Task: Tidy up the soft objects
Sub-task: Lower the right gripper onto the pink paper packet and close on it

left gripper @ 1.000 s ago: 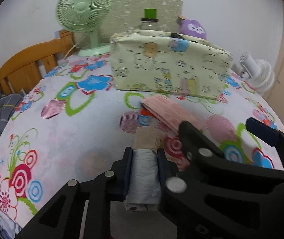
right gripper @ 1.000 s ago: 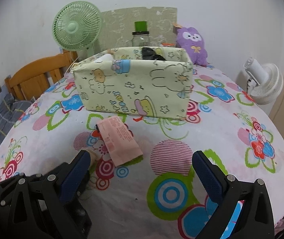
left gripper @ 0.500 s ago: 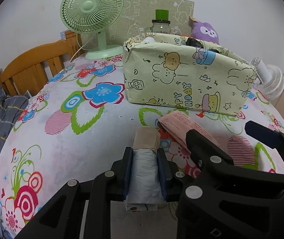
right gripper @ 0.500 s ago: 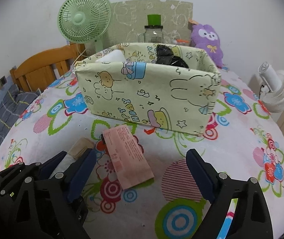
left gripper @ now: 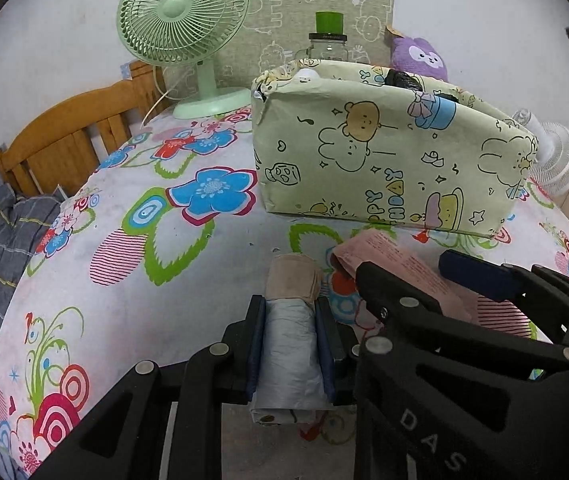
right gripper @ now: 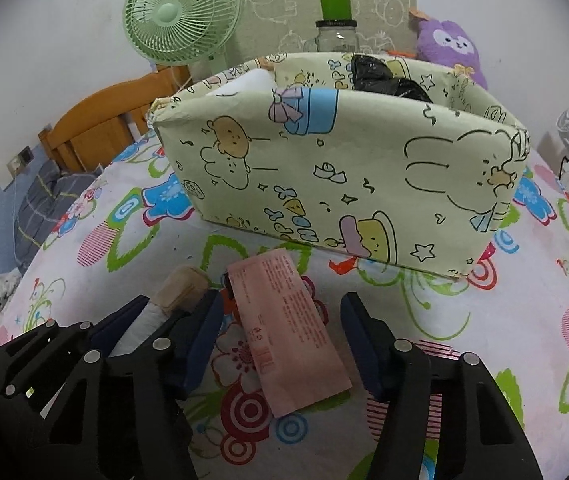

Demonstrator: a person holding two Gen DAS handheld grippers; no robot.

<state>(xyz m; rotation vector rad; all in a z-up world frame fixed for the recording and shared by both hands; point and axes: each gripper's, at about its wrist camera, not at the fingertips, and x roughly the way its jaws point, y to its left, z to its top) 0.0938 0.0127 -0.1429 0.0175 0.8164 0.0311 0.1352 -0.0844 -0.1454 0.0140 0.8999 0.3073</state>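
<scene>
Now, on the near left, your left gripper (left gripper: 290,344) is clamped on a grey rolled bundle (left gripper: 289,354) with a tan end (left gripper: 294,282), held just above the flowered tablecloth (left gripper: 124,280). It looks soft and light, so the pads squeezing its middle should be hold enough.

Just to the right, the pink flat packet (right gripper: 288,328) lies on the cloth, near the front wall of the cartoon-print box (right gripper: 344,184). Your right gripper (right gripper: 280,340) straddles it; its jaws have just been closing, yet neither pad touches the packet. It seems thin, limp and a little slick, likely to bend or slide, so take it across the width near the middle and pinch firmly.
</scene>
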